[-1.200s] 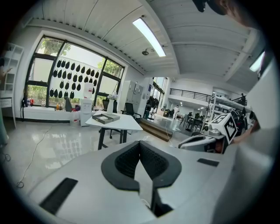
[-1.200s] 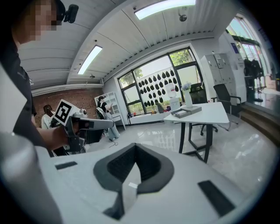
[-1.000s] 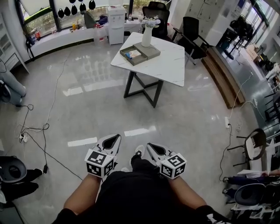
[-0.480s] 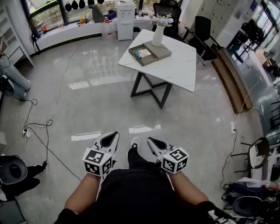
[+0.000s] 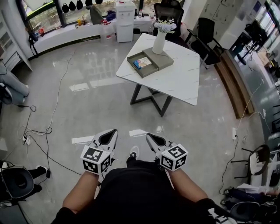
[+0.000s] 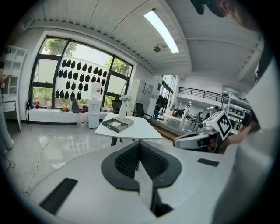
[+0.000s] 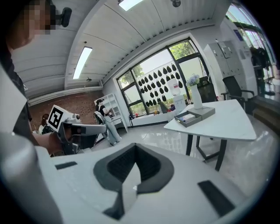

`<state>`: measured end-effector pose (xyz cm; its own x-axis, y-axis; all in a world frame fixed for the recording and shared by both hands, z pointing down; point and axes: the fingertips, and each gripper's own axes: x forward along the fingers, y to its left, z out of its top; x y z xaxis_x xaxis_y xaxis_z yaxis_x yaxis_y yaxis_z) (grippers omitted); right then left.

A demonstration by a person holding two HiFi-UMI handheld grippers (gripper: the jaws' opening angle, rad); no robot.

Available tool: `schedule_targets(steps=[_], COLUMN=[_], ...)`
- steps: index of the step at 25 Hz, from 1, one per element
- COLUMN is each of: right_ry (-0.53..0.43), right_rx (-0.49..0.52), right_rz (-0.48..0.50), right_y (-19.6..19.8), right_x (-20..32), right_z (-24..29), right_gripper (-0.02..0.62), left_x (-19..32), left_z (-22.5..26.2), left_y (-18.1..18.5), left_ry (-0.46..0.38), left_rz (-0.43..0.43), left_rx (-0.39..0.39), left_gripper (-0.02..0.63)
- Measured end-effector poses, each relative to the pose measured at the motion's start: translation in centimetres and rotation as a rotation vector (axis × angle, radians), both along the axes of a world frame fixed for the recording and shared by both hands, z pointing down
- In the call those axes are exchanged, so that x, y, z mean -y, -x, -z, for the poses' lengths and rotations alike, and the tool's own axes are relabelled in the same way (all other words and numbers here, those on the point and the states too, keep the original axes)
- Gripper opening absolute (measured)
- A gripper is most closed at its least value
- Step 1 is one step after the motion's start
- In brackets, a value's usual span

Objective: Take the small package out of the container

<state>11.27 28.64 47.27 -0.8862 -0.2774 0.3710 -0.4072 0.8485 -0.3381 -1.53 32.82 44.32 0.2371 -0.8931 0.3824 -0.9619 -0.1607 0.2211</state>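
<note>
A grey open container (image 5: 141,64) sits on the white table (image 5: 175,74) far ahead, with a small blue-and-white package (image 5: 142,63) lying inside it. The container also shows small in the left gripper view (image 6: 114,125) and the right gripper view (image 7: 189,118). My left gripper (image 5: 113,134) and right gripper (image 5: 150,138) are held low, close to my body, well short of the table. Both have their jaws together with nothing between them.
A white vase with flowers (image 5: 160,38) stands on the container's lid beside it. Black office chairs (image 5: 168,9) stand behind the table. Cables (image 5: 41,131) trail over the glossy floor at left. A wooden step (image 5: 227,78) runs along the right.
The table and container have drawn nearer and shifted slightly right in the head view as I walk forward. Both grippers keep the same pose, shut.
</note>
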Motion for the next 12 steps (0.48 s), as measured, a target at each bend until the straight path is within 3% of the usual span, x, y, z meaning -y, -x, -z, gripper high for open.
schedule_targets(steps=[12], right_ry=[-0.044], right_rx=[-0.008], right_rz=[0.037], right_y=[4.2], right_x=[11.5], right_z=[0.2], right_gripper=[0.000], left_x=[11.5], left_z=[0.2], left_y=[2.8], left_ry=[0.004], left_rz=[-0.001], left_rx=[0.015], left_gripper=[0.002])
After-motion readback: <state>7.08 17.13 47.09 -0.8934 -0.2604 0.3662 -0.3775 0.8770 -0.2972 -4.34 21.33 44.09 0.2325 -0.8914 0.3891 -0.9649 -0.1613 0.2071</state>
